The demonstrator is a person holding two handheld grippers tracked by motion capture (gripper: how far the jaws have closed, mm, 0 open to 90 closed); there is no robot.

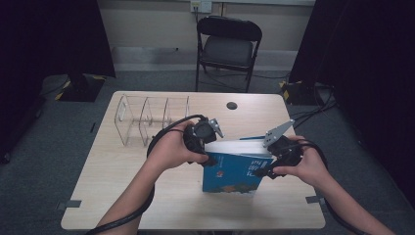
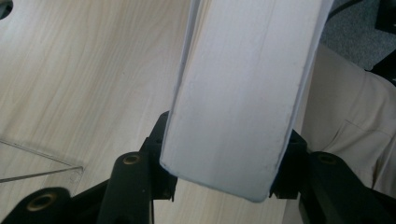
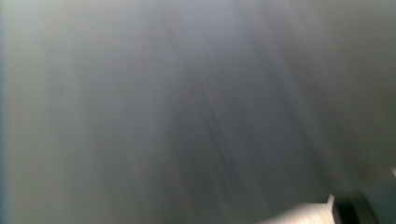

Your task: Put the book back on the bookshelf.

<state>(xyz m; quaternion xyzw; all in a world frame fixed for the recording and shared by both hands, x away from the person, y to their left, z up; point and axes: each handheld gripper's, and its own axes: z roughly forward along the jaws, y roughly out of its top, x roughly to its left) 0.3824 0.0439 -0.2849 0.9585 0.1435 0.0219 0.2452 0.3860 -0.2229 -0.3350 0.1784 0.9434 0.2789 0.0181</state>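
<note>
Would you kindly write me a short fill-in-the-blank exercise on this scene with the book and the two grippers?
1. The book held between the two grippers has a ____ cover.
2. The left gripper has its jaws on either side of the book's ____ page edge.
3. The clear plastic rack lies on the table to the ____ of the book in the high view.
4. Beyond the table stands a black folding ____.

Missing words: blue; white; left; chair
</note>
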